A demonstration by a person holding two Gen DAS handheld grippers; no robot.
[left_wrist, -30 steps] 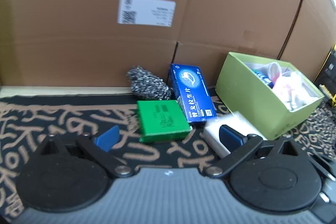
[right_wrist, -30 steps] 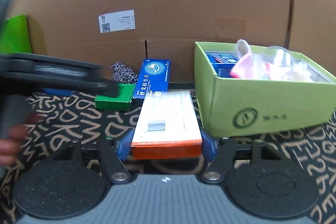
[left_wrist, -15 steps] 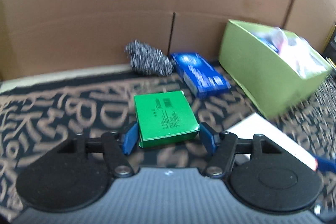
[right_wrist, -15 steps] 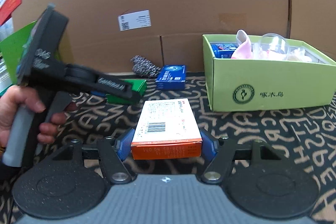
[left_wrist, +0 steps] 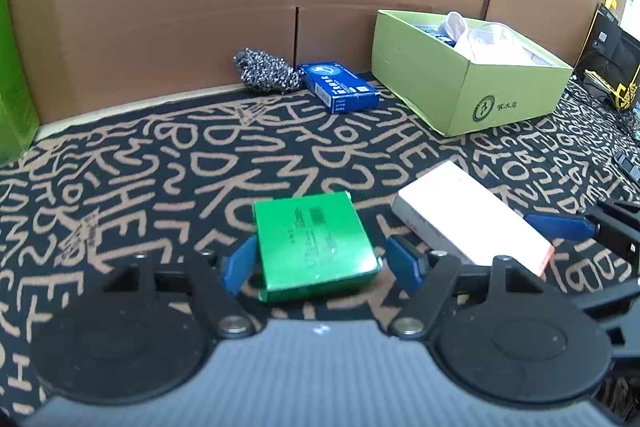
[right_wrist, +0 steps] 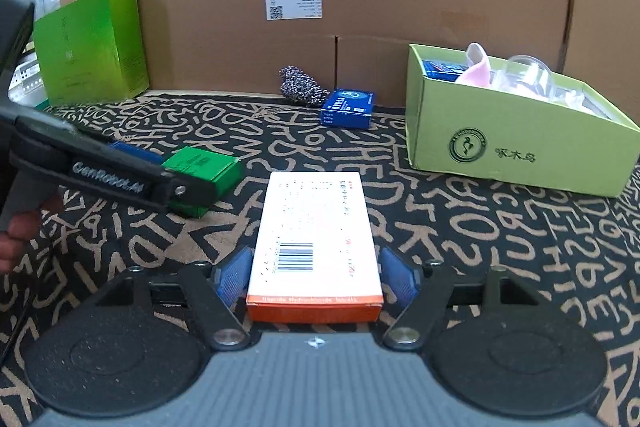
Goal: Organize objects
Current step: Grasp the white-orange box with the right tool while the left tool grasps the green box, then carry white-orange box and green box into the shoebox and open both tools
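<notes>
On the patterned table (left_wrist: 160, 167), left side: left hand-held gripper (left_wrist: 320, 263) clamped on the flat green box (left_wrist: 312, 239), pinched across its width for a square carry; lifted or resting on the cloth, hard to tell. Just right of it, right hand-held gripper (right_wrist: 316, 277) grasping the white box (right_wrist: 316, 227) near its orange end, lengthwise and level. Back by the cardboard wall, wire scrubber (right_wrist: 300, 87) touching a blue box (right_wrist: 348, 107). Far right, open green carton (right_wrist: 520, 147), partly filled, likely the drop-off for both.
</notes>
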